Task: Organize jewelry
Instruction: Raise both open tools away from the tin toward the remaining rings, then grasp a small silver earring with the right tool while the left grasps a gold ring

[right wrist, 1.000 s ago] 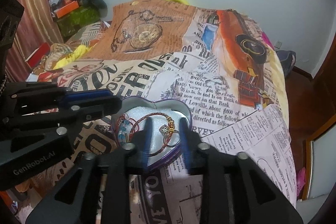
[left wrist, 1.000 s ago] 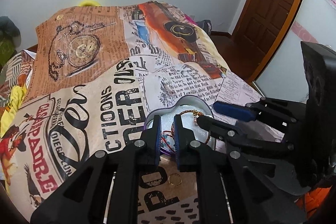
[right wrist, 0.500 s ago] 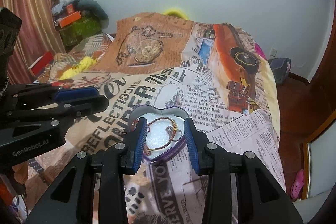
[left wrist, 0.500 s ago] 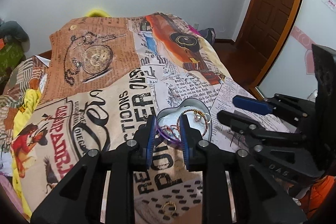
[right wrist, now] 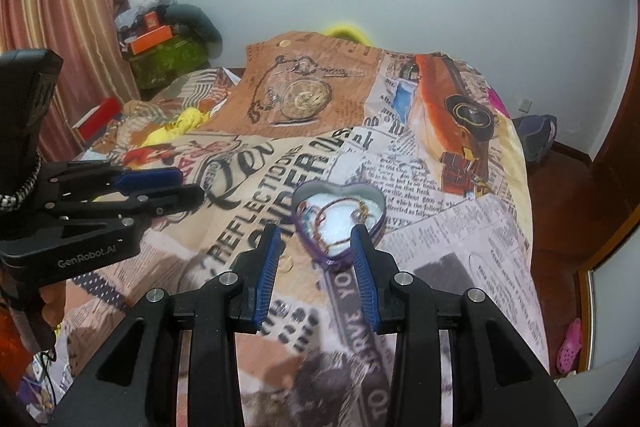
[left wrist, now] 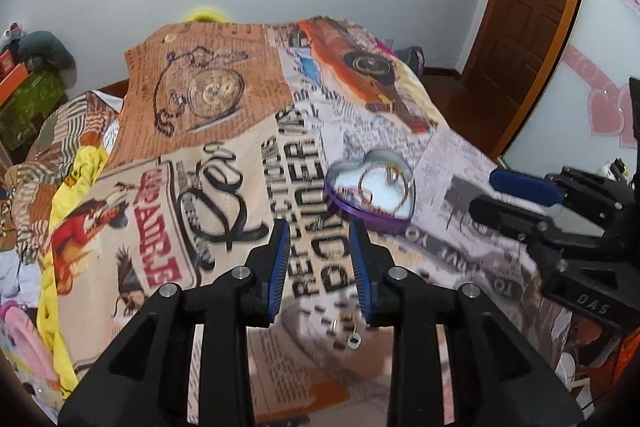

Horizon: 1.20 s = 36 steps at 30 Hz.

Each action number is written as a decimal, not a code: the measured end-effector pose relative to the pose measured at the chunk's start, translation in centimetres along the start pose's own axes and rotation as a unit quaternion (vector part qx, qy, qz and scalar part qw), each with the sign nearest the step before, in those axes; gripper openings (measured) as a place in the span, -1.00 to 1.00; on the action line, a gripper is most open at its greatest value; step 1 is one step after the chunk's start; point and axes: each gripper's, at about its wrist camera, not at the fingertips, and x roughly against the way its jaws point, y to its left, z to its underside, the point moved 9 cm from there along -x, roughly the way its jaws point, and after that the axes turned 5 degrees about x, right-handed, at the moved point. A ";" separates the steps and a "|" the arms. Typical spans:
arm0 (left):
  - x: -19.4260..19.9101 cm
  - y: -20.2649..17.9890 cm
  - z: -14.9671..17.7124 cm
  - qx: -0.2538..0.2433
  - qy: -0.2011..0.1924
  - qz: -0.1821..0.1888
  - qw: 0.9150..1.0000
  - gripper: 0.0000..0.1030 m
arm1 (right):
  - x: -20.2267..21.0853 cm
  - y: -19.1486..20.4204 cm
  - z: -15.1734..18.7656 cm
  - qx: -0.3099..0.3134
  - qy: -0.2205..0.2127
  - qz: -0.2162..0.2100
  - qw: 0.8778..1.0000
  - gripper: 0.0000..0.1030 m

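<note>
A heart-shaped tin (left wrist: 360, 215) with a purple outer wall and a silver inside lies on the printed bedspread (left wrist: 224, 187). It holds a gold bracelet (left wrist: 401, 195) and some beaded strands. My left gripper (left wrist: 319, 227) hovers just short of the tin. Its jaws are opening, with nothing between the blue pads. A small gold ring (left wrist: 345, 321) lies on the cloth below its fingers. In the right wrist view the tin (right wrist: 340, 189) sits just beyond my right gripper (right wrist: 316, 231), which is open and holds nothing. Each gripper also shows in the other's view: right gripper (left wrist: 486, 193), left gripper (right wrist: 192, 184).
The bed's right edge drops to a wooden floor (right wrist: 560, 195) near a brown door (left wrist: 532, 7). Crumpled yellow and striped cloth (left wrist: 80, 163) lies along the bed's left side. A pile of boxes and bags (right wrist: 168, 39) stands by the curtain. A small gold ring (right wrist: 285, 264) lies left of the tin.
Both grippers have drawn back and up from the tin, which now looks smaller and farther off. The left jaws, nearly shut over the tin before, have spread apart.
</note>
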 end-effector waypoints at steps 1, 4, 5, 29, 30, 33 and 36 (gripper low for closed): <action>-0.1 0.0 0.7 -0.002 0.007 -0.001 1.000 -0.43 | 0.1 0.2 0.3 -0.001 0.002 -0.002 1.000 -0.36; -0.3 0.0 2.2 -0.004 0.021 0.000 1.000 -0.43 | 0.1 0.5 1.1 0.000 0.010 -0.004 1.000 -0.36; -0.5 -0.1 2.7 -0.004 0.026 0.002 1.000 -0.43 | 0.2 0.6 1.4 0.000 0.013 -0.003 1.000 -0.36; -5.2 -1.8 8.3 -0.017 0.083 0.028 0.996 -0.43 | -3.8 1.5 8.1 -0.008 0.101 -0.033 0.994 -0.36; -5.3 -1.8 8.4 -0.017 0.082 0.028 0.996 -0.43 | -3.9 1.6 8.2 -0.006 0.102 -0.035 0.994 -0.36; -5.5 -1.6 8.4 -0.013 0.079 0.031 0.996 -0.45 | -4.5 1.6 8.1 -0.005 0.103 -0.039 0.994 -0.36; -5.8 -1.1 8.5 -0.002 0.078 0.033 0.996 -0.60 | -5.1 1.7 8.0 -0.005 0.104 -0.044 0.994 -0.36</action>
